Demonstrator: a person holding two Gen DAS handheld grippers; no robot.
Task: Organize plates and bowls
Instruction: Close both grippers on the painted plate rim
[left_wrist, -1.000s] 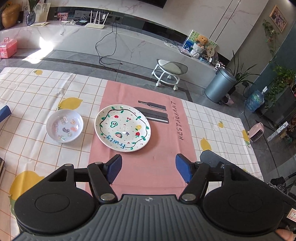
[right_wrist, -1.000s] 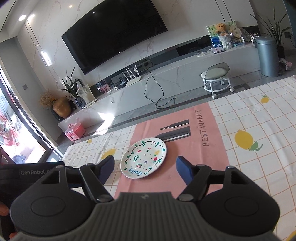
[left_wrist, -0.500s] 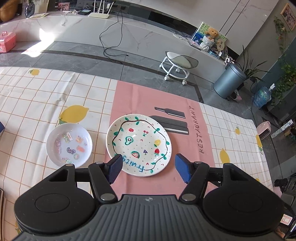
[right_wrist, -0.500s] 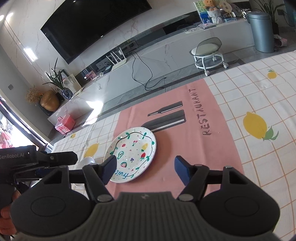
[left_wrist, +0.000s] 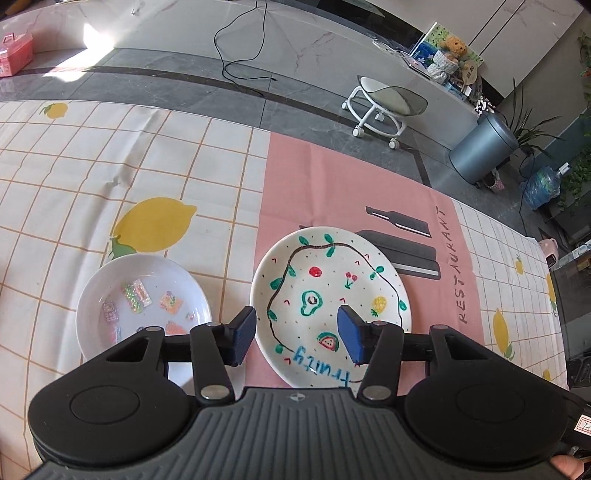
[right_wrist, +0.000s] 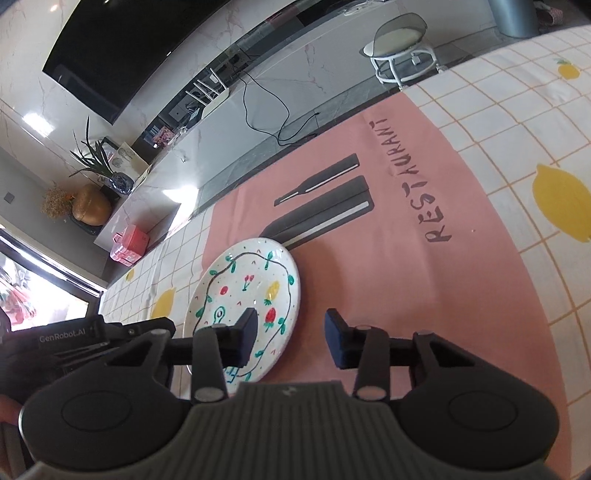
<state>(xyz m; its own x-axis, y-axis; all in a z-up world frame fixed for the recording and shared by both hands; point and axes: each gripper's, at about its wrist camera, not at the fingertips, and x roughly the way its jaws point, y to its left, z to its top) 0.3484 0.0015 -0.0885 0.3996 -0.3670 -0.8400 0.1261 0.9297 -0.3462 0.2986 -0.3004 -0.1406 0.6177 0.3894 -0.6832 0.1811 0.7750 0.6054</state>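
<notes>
A white plate painted with fruit and the word "fruity" lies on the pink placemat. A smaller white bowl with stickers inside sits to its left on the lemon tablecloth. My left gripper is open and empty, hovering over the plate's near-left part. In the right wrist view the plate lies left of centre. My right gripper is open and empty over the plate's right rim. The left gripper's body shows at the left edge.
The placemat has printed cutlery and "RESTAURANT" lettering. The tablecloth spreads left and right of it. Beyond the table's far edge are grey floor, a white stool, a grey bin and a marble TV bench.
Both grippers have moved forward and down toward the painted plate, which now lies between their fingers in each view. Plate and bowl have not moved. Both jaws stay open.
</notes>
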